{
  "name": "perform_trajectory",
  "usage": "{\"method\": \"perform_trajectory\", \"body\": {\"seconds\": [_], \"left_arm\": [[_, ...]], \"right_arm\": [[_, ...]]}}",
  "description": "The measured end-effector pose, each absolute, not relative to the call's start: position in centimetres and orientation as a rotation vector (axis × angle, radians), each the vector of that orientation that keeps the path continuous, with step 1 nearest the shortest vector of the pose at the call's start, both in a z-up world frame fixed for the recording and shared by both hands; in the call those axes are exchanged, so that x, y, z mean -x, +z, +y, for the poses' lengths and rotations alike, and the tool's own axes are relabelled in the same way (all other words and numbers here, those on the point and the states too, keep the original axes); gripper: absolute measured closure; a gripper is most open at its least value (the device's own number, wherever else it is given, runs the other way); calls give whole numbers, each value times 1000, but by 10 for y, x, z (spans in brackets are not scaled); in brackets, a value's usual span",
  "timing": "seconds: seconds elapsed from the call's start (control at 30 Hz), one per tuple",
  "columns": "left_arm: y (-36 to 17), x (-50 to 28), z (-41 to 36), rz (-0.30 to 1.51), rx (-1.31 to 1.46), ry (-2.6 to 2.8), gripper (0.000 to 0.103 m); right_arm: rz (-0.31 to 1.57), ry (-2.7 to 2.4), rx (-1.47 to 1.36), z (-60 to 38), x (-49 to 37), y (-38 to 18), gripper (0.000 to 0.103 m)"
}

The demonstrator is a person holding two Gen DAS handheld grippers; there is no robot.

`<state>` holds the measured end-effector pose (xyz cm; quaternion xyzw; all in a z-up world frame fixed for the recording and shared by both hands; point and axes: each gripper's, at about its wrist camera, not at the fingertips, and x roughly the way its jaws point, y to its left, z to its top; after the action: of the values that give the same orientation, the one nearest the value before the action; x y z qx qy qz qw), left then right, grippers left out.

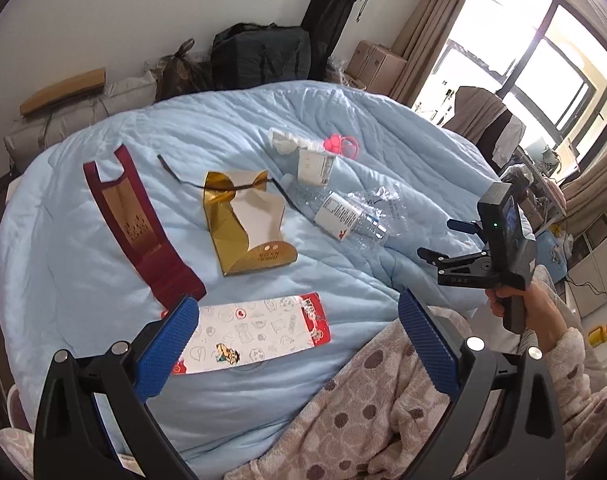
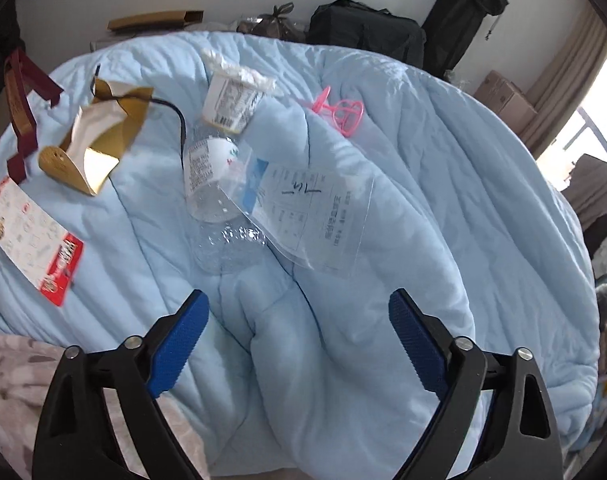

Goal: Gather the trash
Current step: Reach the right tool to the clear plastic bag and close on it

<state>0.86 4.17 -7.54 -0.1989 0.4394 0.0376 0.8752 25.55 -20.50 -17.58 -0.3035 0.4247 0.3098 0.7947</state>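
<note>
Trash lies on a light blue quilt (image 1: 231,408). A red-and-white printed wrapper (image 1: 255,330) lies flat just ahead of my open, empty left gripper (image 1: 297,312). Beyond it are a gold paper box (image 1: 247,224), a dark red card sleeve (image 1: 139,224), a clear plastic bottle (image 1: 343,216), a white cup (image 1: 315,164) and a pink plastic piece (image 1: 341,145). My right gripper (image 2: 299,304) is open and empty, short of the bottle (image 2: 211,184) and a clear printed plastic bag (image 2: 311,216). It also shows in the left wrist view (image 1: 443,248).
Dark bags (image 1: 263,60) and cardboard boxes (image 1: 377,62) stand against the far wall. A spotted fleece sleeve (image 1: 375,412) lies at the quilt's near edge. A window with curtains (image 1: 523,52) and cluttered shelves are on the right.
</note>
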Motion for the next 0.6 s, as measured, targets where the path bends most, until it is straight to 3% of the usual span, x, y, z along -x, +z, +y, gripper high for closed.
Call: {"method": "perform_trajectory", "body": {"seconds": [0.17, 0.4, 0.6], "left_arm": [[-95, -19, 45, 995, 412, 105, 5], [-106, -32, 43, 1037, 385, 139, 5], [-112, -40, 41, 1065, 361, 164, 5]], "right_arm": [[890, 699, 769, -188, -279, -216, 27], [680, 701, 1001, -158, -284, -243, 29], [568, 702, 1046, -145, -292, -236, 46]]}}
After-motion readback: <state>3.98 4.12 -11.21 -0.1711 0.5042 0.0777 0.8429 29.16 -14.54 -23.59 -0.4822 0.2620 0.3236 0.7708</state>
